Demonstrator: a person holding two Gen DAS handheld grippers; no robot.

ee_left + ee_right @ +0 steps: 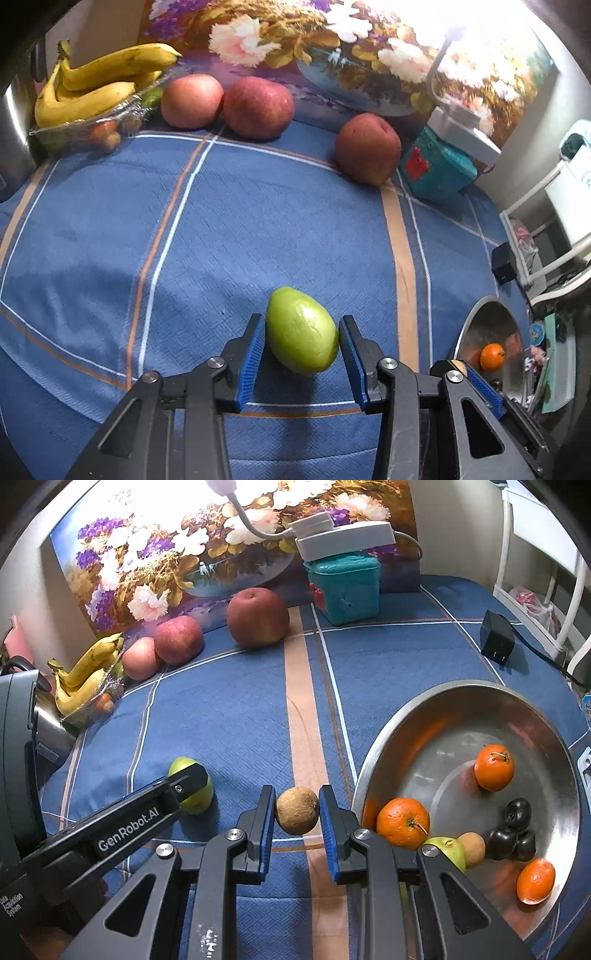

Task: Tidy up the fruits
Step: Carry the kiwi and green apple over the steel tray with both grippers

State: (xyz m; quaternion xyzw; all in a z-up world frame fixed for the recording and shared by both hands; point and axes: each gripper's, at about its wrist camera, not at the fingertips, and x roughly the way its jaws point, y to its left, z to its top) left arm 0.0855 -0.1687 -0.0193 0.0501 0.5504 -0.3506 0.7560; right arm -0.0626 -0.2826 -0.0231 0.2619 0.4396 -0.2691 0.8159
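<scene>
A green oval fruit (pixel 301 334) lies low over the blue checked cloth (pixel 221 229), and my left gripper (pixel 301 319) is shut on it, a blue pad pressed against each side. In the right wrist view one left finger (pixel 188 779) crosses that green fruit (pixel 197 799). My right gripper (pixel 296 790) is shut on a small brown round fruit (pixel 297 810), just left of a metal bowl (pixel 461 686). The bowl holds three oranges (pixel 403 823), dark plums (pixel 511 834), a green fruit and a brown one.
Three red apples (pixel 258 107) and a bunch of bananas (pixel 92 85) on a plastic tray line the far edge before a flower painting. A teal box (pixel 436 166) carries a lamp base. A black adapter (pixel 496 642) lies far right, and a white rack (pixel 535 572) stands beyond it.
</scene>
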